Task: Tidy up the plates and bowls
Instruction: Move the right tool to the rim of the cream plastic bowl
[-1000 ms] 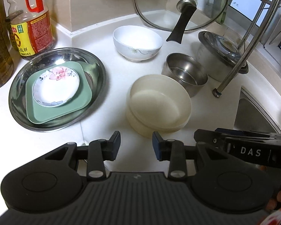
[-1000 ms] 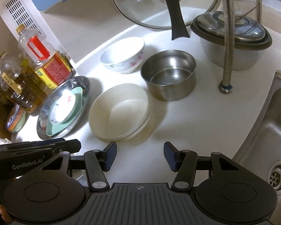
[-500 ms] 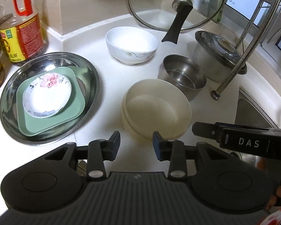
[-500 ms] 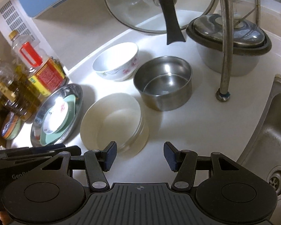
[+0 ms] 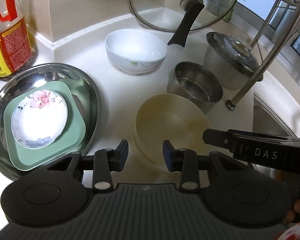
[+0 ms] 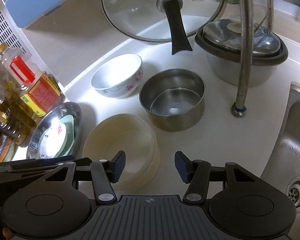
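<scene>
Cream bowls (image 5: 170,124) sit nearer both grippers now, left gripper (image 5: 145,153) and right gripper (image 6: 150,167) released, empty; steel pot (image 6: 173,98) just behind, steel plate (image 5: 50,76) left.

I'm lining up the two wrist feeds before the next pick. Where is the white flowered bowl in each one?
Left wrist view: the white flowered bowl is upper centre, behind the cream bowl and left of the steel pot.
Right wrist view: the white flowered bowl is left of centre, again left of the steel pot.
Shared landmark: the black handle of the glass lid, just behind the bowl on its right.
</scene>
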